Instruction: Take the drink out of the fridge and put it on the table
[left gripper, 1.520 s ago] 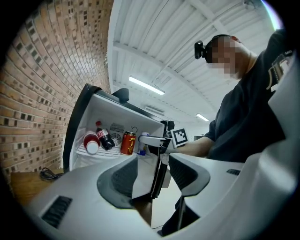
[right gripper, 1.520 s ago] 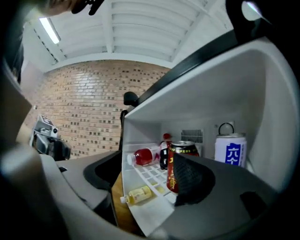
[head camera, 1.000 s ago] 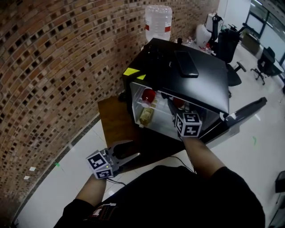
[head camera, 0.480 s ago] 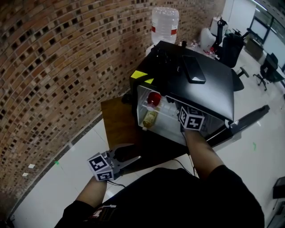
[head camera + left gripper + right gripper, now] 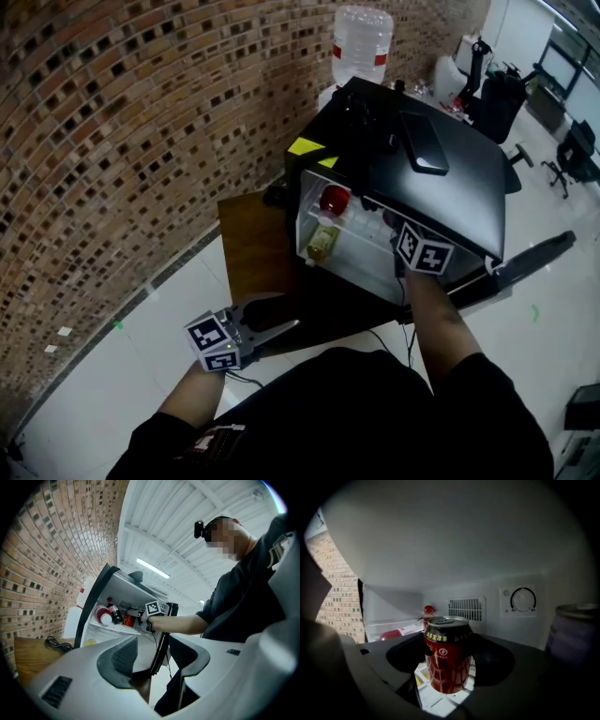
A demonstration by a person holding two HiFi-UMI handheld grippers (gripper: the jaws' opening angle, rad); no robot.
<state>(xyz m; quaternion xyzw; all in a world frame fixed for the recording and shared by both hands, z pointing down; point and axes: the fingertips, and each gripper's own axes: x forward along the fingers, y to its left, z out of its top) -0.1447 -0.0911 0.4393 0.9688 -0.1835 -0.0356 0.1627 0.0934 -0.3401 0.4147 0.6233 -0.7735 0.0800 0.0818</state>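
A red drink can [image 5: 447, 660] stands upright on the fridge shelf, right between the jaws of my right gripper [image 5: 448, 670]. The jaws are closing and both pads meet the can's sides. In the head view my right gripper [image 5: 412, 246] reaches into the open black mini fridge [image 5: 441, 192], its fingertips hidden under the top. My left gripper [image 5: 277, 316] hangs low at the left, open and empty, over the front corner of the wooden table [image 5: 251, 251]. The left gripper view shows its jaws [image 5: 152, 667] apart, and the red can [image 5: 129, 619] in the fridge beyond.
The fridge door [image 5: 530, 261] stands open to the right. A phone [image 5: 427, 141] lies on the fridge top. Inside are a red cup [image 5: 335, 199], a yellowish bottle [image 5: 323, 242], a cola bottle [image 5: 114, 613] and a second can [image 5: 574, 634]. A water jug [image 5: 363, 42] stands behind; brick wall at left.
My right gripper has gone deeper into the fridge. The left gripper has stayed low near the table corner, open. The head view has shifted slightly.
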